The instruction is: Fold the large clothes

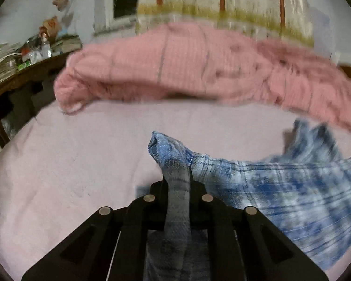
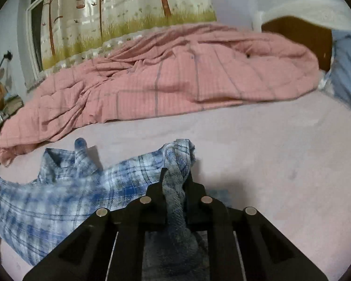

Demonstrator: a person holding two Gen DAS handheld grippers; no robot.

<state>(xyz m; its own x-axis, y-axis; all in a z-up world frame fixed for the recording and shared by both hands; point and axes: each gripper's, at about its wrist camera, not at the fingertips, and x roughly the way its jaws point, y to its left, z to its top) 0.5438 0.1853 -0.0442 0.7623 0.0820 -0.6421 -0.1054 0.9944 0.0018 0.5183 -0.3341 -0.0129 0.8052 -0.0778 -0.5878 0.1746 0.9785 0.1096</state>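
Note:
A blue and white plaid shirt [image 1: 280, 192] lies on the pale pink bed sheet [image 1: 70, 164]. My left gripper [image 1: 177, 180] is shut on a bunched edge of the shirt, which sticks up past the fingertips and spreads off to the right. In the right wrist view the same plaid shirt [image 2: 58, 199] spreads to the left, its collar standing up. My right gripper [image 2: 175, 180] is shut on a twisted fold of the shirt's other edge. The cloth runs down between both pairs of black fingers.
A rumpled pink quilt [image 2: 163, 82] lies across the far side of the bed. Behind it hangs a curtain [image 2: 128, 11] printed with trees. A cluttered wooden desk [image 1: 18, 65] stands at the left, a brown headboard [image 2: 299, 37] and a blue pillow [image 2: 348, 70] at the right.

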